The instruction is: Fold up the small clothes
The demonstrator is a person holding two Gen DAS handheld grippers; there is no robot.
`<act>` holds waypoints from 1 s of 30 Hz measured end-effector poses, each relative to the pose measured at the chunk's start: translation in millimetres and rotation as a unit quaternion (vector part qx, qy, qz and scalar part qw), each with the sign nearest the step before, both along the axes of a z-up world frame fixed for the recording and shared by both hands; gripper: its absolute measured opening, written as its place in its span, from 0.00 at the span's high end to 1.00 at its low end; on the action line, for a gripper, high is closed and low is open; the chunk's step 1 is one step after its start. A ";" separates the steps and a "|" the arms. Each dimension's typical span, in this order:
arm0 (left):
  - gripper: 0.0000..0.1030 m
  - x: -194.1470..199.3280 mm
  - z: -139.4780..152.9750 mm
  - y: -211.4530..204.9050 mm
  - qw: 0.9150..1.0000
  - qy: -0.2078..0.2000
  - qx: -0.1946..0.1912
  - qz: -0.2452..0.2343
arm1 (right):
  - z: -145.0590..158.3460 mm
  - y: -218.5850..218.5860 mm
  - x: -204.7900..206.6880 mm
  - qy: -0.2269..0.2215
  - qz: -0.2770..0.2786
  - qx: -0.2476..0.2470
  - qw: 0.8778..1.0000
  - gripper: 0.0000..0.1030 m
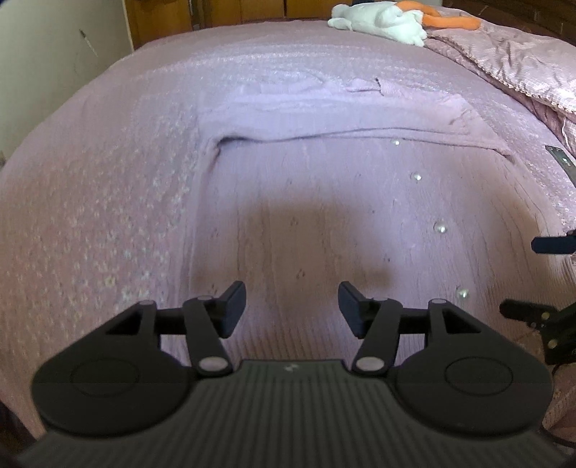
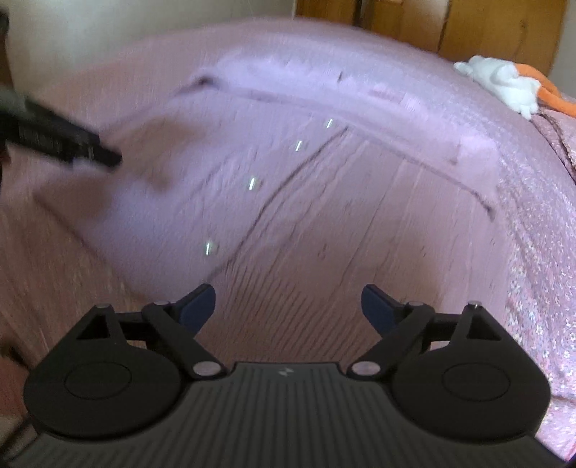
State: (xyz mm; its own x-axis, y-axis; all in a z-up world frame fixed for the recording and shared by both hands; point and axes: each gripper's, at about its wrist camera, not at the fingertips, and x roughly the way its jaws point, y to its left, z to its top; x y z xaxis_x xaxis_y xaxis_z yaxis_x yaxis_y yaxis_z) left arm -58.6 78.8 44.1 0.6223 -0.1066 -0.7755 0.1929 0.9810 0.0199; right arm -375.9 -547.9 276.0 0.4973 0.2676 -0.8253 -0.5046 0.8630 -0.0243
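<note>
Fingers of both grippers spread wide over lilac buttoned garment, seemingly flat.

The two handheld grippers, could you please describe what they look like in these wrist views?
Both look alike. The left gripper and right gripper have matte black bodies with ribbed tops, a small pale logo, two round side housings, black linkage arms on silver pivot pins, and dark navy finger pads. A thin dark cable trails at the left view's edge.

A bed with a pink textured cover carries everything. A pale lilac buttoned garment lies spread flat on it. At the far right lie a white plush toy and a rumpled pink quilt.
</note>
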 end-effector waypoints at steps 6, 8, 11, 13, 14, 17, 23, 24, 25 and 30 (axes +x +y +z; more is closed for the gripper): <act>0.43 -5.7 -4.9 5.1 1.000 0.007 -0.009 0.006 | -31.3 28.5 -14.3 0.008 0.068 -0.123 0.990 0.07; 0.43 -6.3 -6.3 4.0 1.000 0.009 -0.013 0.002 | -34.4 30.4 -11.2 0.001 0.061 -0.130 0.990 0.06; 0.43 -8.2 -8.1 0.9 1.000 0.006 -0.008 -0.008 | -33.4 27.2 -1.5 -0.020 0.031 -0.128 0.991 0.06; 0.43 -9.4 -10.0 -2.3 1.000 0.006 -0.001 -0.017 | -31.0 23.4 4.1 -0.026 0.009 -0.115 0.993 0.06; 0.43 -10.1 -11.1 -4.5 1.000 0.007 0.004 -0.022 | -27.5 20.7 7.6 -0.030 -0.006 -0.103 0.994 0.07; 0.43 -13.3 -14.9 -9.7 0.999 0.012 0.011 -0.039 | -16.6 9.0 13.4 -0.050 -0.050 -0.062 0.996 0.07; 0.43 -21.8 -20.0 -22.3 0.995 0.028 0.003 -0.095 | 2.9 -6.7 24.1 -0.070 -0.115 0.012 0.991 0.07; 0.43 -22.9 -20.5 -25.4 0.994 0.034 0.002 -0.105 | 4.2 -6.6 25.9 -0.072 -0.118 0.013 0.990 0.07; 0.43 -24.5 -21.0 -28.9 0.993 0.040 0.001 -0.114 | 5.2 -5.7 27.2 -0.076 -0.120 0.013 0.990 0.07; 0.43 -32.6 -29.5 -45.9 0.987 0.039 0.032 -0.150 | 9.4 -4.4 25.0 -0.090 -0.136 0.025 0.986 0.07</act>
State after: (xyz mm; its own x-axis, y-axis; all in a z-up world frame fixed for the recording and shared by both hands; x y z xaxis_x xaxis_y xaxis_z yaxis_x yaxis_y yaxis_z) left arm -91.2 32.9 14.6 0.5086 -0.2267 -0.8306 0.4780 0.8767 0.0534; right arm -350.9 -552.3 285.4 0.6934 0.1413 -0.7065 -0.2451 0.9684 -0.0469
